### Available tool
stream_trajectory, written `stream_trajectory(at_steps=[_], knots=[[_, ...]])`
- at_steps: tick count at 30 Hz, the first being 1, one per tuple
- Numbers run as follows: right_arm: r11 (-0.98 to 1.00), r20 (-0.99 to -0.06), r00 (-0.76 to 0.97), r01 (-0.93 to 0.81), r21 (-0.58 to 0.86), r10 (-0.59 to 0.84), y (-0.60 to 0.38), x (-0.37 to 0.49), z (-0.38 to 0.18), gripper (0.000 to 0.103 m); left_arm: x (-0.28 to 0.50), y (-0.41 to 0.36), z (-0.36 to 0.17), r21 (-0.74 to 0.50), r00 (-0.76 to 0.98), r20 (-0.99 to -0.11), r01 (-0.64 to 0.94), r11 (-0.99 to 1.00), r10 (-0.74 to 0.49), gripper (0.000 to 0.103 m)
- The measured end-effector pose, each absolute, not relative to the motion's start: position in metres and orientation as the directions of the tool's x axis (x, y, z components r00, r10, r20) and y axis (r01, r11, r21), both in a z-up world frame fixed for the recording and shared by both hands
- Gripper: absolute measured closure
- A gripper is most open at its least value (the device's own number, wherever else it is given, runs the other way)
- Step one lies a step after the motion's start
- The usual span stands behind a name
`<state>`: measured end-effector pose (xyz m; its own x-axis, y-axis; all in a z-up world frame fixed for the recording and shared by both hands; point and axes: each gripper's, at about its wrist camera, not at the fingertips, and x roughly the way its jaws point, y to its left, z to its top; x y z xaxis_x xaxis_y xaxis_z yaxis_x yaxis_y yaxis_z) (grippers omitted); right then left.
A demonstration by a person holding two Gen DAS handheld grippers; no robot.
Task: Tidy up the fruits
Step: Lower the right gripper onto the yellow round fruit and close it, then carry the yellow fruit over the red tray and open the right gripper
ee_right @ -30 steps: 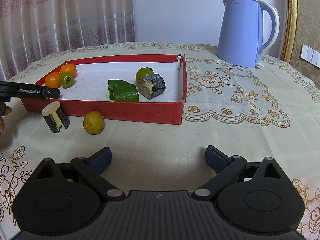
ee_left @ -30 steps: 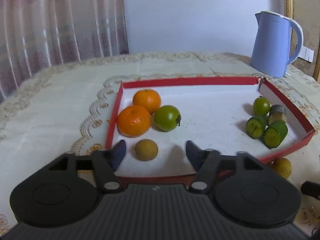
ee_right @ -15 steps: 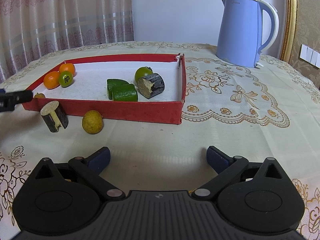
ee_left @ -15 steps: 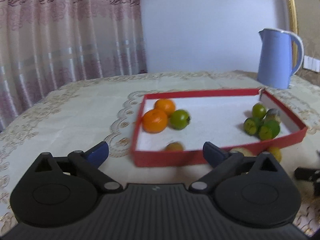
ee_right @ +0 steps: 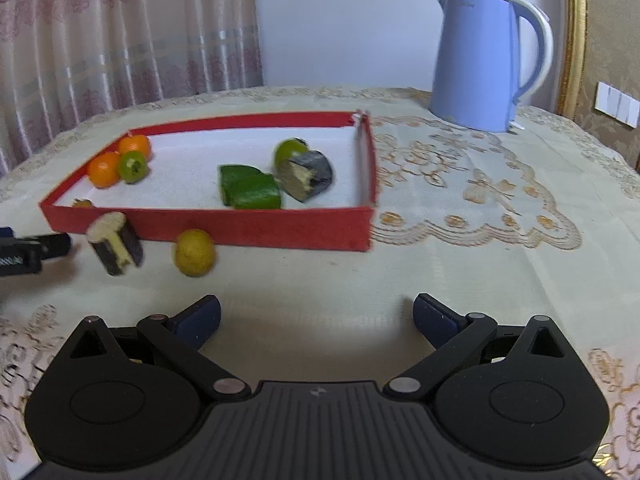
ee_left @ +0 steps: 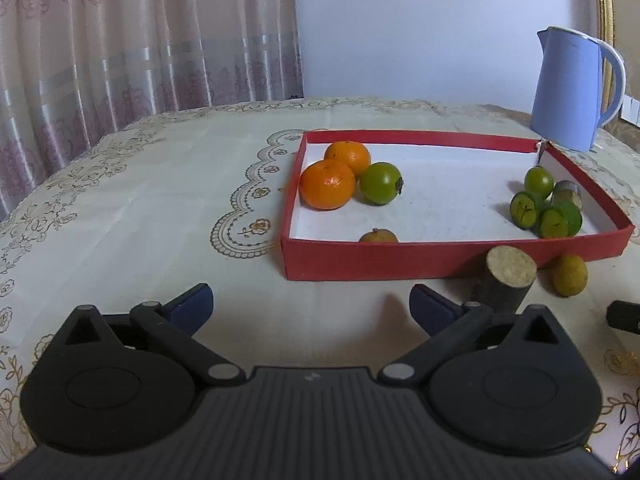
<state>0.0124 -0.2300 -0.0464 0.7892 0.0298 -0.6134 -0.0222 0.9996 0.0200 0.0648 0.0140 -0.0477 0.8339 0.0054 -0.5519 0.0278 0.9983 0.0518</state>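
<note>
A red tray (ee_left: 440,268) with a white floor holds two oranges (ee_left: 328,190), a green fruit (ee_left: 380,183), a small brown fruit (ee_left: 379,236) by its front wall, and cut green pieces (ee_left: 524,210) at the right. On the cloth in front of the tray stand a dark cane piece (ee_right: 116,248) and a yellow fruit (ee_right: 194,253). My left gripper (ee_left: 312,304) hangs before the tray's front wall, its jaws opening with nothing between them. My right gripper (ee_right: 318,320) is open and empty over bare cloth, nearer than the yellow fruit.
A blue kettle (ee_right: 480,64) stands at the back right beyond the tray. A dark cut piece (ee_right: 306,176) and a round green fruit (ee_right: 290,150) lie in the tray's right end. One of the left gripper's fingers (ee_right: 44,245) pokes in left of the cane piece.
My left gripper has drawn back out of the tray, leaving the small brown fruit inside by the front wall, and its jaws have spread wider. The right gripper has stayed put.
</note>
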Motion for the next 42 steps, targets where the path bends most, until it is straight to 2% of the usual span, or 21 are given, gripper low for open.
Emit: stream_trajectory(at_steps=[9, 13, 15, 19, 21, 23, 36, 37, 38, 39, 42], knots=[[0.989, -0.574, 0.819, -0.089, -0.116, 0.007, -0.181, 0.029, -0.035, 0.001, 0.071, 0.013, -0.052, 0.054, 0.803, -0.597, 0.044, 0.998, -0.003, 0.0], [0.987, -0.585, 0.811, -0.101, -0.124, 0.009, -0.172, 0.039, -0.037, 0.01, 0.073, 0.017, -0.052, 0.024, 0.794, -0.607, 0.046, 0.999, -0.022, 0.0], [0.987, -0.591, 0.806, -0.098, -0.129, 0.003, -0.17, 0.044, -0.039, 0.018, 0.073, 0.018, -0.052, 0.012, 0.792, -0.609, 0.047, 0.999, -0.03, 0.0], [0.988, -0.601, 0.799, -0.098, -0.116, 0.009, -0.171, 0.046, -0.042, 0.02, 0.073, 0.019, -0.052, 0.009, 0.792, -0.61, 0.047, 0.999, -0.032, 0.0], [0.989, -0.601, 0.799, -0.094, -0.113, 0.007, -0.172, 0.046, -0.042, 0.029, 0.073, 0.02, -0.052, 0.009, 0.792, -0.61, 0.047, 0.999, -0.032, 0.0], [0.991, -0.609, 0.792, -0.114, -0.076, 0.044, -0.172, 0.045, -0.041, 0.052, 0.073, 0.019, -0.052, 0.008, 0.792, -0.61, 0.047, 0.999, -0.033, 0.0], [0.989, -0.593, 0.804, -0.114, -0.093, 0.037, -0.163, 0.042, -0.042, 0.054, 0.074, 0.018, -0.053, 0.005, 0.79, -0.612, 0.047, 0.999, -0.034, 0.0], [0.99, -0.592, 0.805, -0.114, -0.085, 0.042, -0.164, 0.042, -0.042, 0.059, 0.074, 0.018, -0.053, 0.007, 0.791, -0.611, 0.047, 0.999, -0.033, 0.0], [0.99, -0.594, 0.803, -0.124, -0.071, 0.058, -0.164, 0.042, -0.042, 0.069, 0.074, 0.018, -0.053, 0.007, 0.791, -0.611, 0.047, 0.999, -0.033, 0.0], [0.989, -0.596, 0.799, -0.139, -0.055, 0.079, -0.164, 0.041, -0.041, 0.073, 0.074, 0.018, -0.053, 0.006, 0.791, -0.611, 0.047, 0.999, -0.034, 0.0], [0.988, -0.59, 0.804, -0.142, -0.063, 0.078, -0.16, 0.038, -0.042, 0.075, 0.074, 0.018, -0.053, 0.006, 0.791, -0.611, 0.047, 0.999, -0.034, 0.0]])
